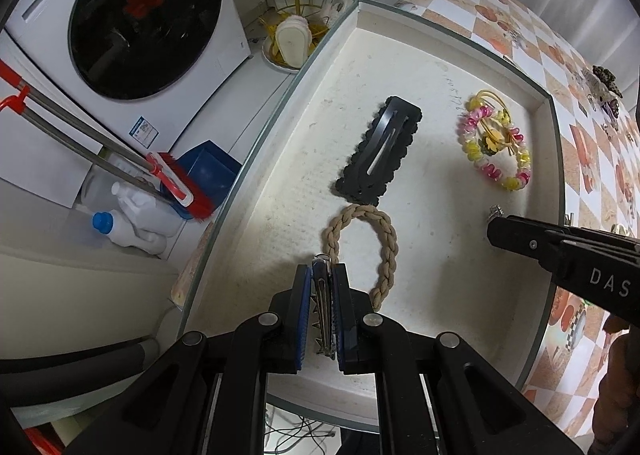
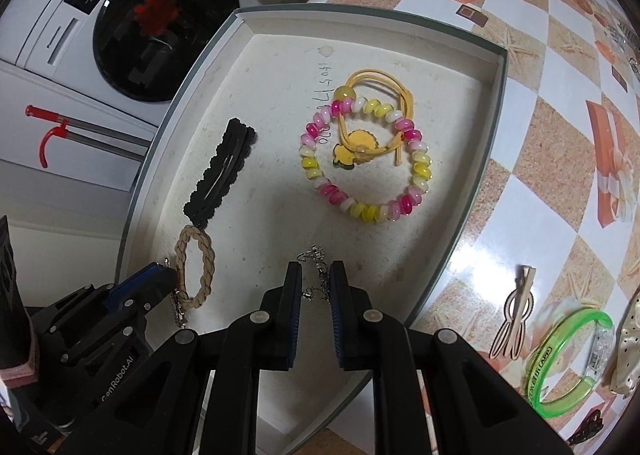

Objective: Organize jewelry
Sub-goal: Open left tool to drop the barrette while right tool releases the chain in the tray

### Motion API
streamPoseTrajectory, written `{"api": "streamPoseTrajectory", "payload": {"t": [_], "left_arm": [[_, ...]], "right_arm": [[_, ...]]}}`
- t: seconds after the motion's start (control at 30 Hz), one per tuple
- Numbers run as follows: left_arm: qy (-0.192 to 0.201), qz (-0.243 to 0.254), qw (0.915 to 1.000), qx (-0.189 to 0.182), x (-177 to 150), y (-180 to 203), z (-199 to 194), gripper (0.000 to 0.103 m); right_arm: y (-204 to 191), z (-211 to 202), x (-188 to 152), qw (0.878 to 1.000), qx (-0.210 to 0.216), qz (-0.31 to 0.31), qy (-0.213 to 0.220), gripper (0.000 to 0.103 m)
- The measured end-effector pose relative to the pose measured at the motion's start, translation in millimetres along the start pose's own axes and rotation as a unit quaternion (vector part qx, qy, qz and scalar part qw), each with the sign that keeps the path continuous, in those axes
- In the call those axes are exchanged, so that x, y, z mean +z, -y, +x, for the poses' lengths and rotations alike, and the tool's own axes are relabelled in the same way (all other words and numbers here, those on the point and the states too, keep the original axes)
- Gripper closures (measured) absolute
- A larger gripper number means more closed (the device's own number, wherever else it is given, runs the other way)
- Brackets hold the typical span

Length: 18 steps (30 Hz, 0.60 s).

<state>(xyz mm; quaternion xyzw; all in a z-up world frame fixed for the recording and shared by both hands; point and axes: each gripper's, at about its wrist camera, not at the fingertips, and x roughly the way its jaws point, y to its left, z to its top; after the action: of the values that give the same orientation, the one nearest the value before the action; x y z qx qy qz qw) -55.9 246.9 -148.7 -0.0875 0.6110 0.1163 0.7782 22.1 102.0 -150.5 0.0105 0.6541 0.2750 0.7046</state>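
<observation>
A shallow white tray (image 1: 400, 21) (image 2: 400, 21) holds a black scalloped hair clip (image 1: 378, 153) (image 2: 220, 171), a beige braided hair tie (image 1: 384, 239) (image 2: 208, 255) and a pink-and-yellow bead bracelet (image 1: 468, 143) (image 2: 416, 169) with a yellow cord charm. My left gripper (image 1: 323, 275) (image 2: 160, 275) is shut on a toothed metal hair clip (image 1: 323, 303) at the tray's near edge, beside the braided tie. My right gripper (image 2: 315, 279) (image 1: 496, 227) is shut on a thin silver chain (image 2: 316, 257), low over the tray.
The tray lies on a checkered tablecloth (image 2: 540, 115). On it to the right lie a wooden rabbit clip (image 2: 516, 311), a green bangle (image 2: 560, 359) and other hair pieces (image 1: 604, 89). A washing machine (image 1: 120, 15), broom (image 1: 176, 183) and bottles stand beyond the table's left edge.
</observation>
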Motion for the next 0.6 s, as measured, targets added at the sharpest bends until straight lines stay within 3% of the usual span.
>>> {"api": "streamPoseTrajectory", "payload": {"t": [0.13,0.23,0.27,0.6], "left_arm": [[-0.003,0.006,1.0000,0.002,2,3,0,0.088],[-0.005,0.006,1.0000,0.002,3,4,0,0.088],[-0.005,0.006,1.0000,0.002,3,5,0,0.088],[0.000,0.011,0.9999,0.003,5,11,-6,0.087]], "right_arm": [[6,-8,4,1.000,0.007,0.006,0.004,0.084],[6,-18,5,1.000,0.010,0.009,0.018,0.062],[6,-24,6,1.000,0.010,0.009,0.026,0.059],[24,-55,2,0.998,-0.001,0.029,0.054,0.059]]}}
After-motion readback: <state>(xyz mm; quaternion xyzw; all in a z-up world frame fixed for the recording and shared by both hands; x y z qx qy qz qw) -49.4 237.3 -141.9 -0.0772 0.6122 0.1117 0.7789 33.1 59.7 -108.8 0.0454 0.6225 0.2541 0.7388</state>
